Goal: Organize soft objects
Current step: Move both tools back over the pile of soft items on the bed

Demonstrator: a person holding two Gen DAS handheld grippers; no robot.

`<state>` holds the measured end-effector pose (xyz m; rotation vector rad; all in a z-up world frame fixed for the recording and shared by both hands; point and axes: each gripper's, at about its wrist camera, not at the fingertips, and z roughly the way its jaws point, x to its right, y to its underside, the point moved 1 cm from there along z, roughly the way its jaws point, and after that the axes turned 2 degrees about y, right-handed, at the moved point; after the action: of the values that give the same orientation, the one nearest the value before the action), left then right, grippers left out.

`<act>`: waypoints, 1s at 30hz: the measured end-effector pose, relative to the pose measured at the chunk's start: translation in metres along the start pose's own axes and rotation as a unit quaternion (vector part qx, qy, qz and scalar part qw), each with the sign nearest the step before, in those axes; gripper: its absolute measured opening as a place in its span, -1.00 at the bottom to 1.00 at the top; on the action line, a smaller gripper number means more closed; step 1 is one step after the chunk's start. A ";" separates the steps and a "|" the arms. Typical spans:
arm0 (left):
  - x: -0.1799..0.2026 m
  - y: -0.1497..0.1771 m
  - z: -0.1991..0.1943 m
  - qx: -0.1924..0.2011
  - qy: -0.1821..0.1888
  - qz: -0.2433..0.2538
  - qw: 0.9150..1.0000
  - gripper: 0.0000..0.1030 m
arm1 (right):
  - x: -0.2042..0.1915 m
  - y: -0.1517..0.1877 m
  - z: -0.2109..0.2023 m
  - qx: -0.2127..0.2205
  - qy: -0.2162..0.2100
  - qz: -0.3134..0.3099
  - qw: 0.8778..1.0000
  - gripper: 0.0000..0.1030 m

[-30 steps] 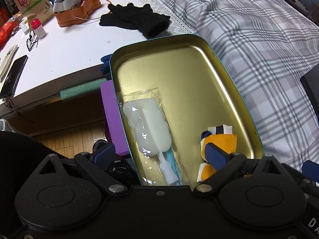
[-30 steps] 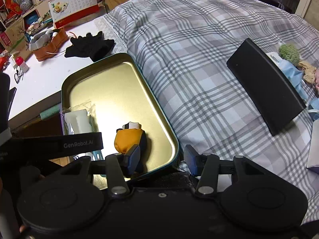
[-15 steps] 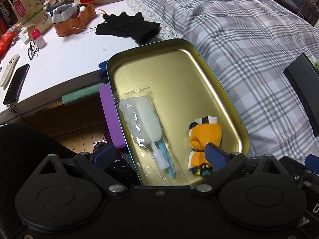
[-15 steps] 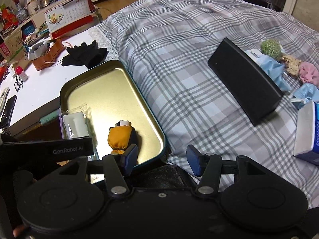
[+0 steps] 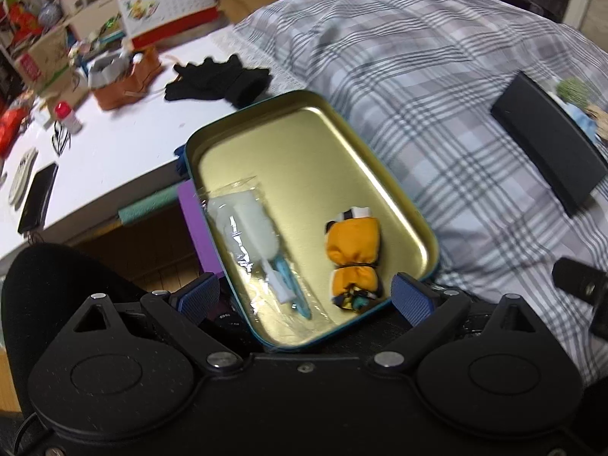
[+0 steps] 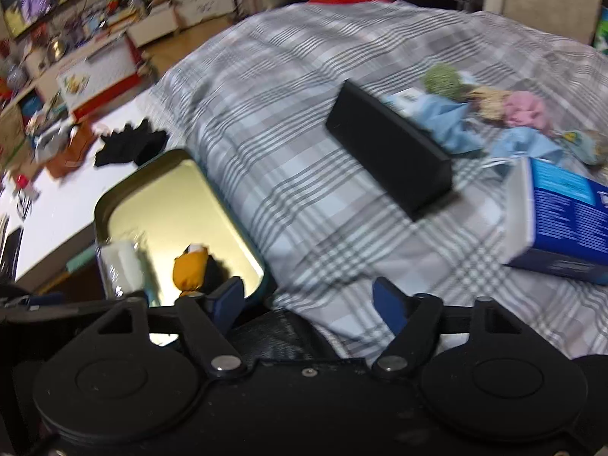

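A gold tin tray (image 5: 304, 144) with a teal rim lies at the edge of the plaid bed. In it are a wrapped white sponge brush (image 5: 247, 224) and an orange rolled cloth bundle (image 5: 353, 254). My left gripper (image 5: 304, 298) hovers open at the tray's near end, its pads touching nothing. My right gripper (image 6: 307, 298) is over the bedcover just right of the tray (image 6: 171, 197); its jaws are opening with nothing between them. Further right on the bed lie a green ball (image 6: 442, 79), a tan tuft (image 6: 488, 100), a pink tuft (image 6: 526, 108) and light blue cloths (image 6: 452, 121).
A long black box (image 6: 387, 152) and a blue carton (image 6: 562, 224) rest on the plaid bedcover (image 5: 437, 95). Black gloves (image 5: 220, 79), an orange holder (image 5: 125, 79), a phone (image 5: 38, 197) and clutter sit on the white table (image 5: 121, 144) at left.
Both grippers have drawn back and up from the tray, so it looks smaller. The right gripper's jaws have widened. The soft items and the blue carton have come into the right view.
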<state>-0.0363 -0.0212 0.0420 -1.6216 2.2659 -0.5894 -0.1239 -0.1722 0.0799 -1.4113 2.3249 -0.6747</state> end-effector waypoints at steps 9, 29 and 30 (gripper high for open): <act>0.036 0.001 -0.036 0.037 0.033 0.044 0.998 0.93 | 0.055 0.003 -0.026 0.045 0.059 0.061 0.995 0.98; 0.122 -0.013 -0.073 0.058 0.076 0.149 0.984 0.93 | 0.187 0.005 -0.060 0.073 0.232 0.147 0.959 0.99; 0.127 -0.013 -0.075 0.063 0.079 0.157 0.982 0.93 | 0.193 0.006 -0.065 0.082 0.234 0.152 0.957 0.99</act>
<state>-0.1006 -0.1337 0.1136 -1.1613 2.4736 -0.7821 -0.2485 -0.3278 0.1221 -0.8571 2.6791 -1.1735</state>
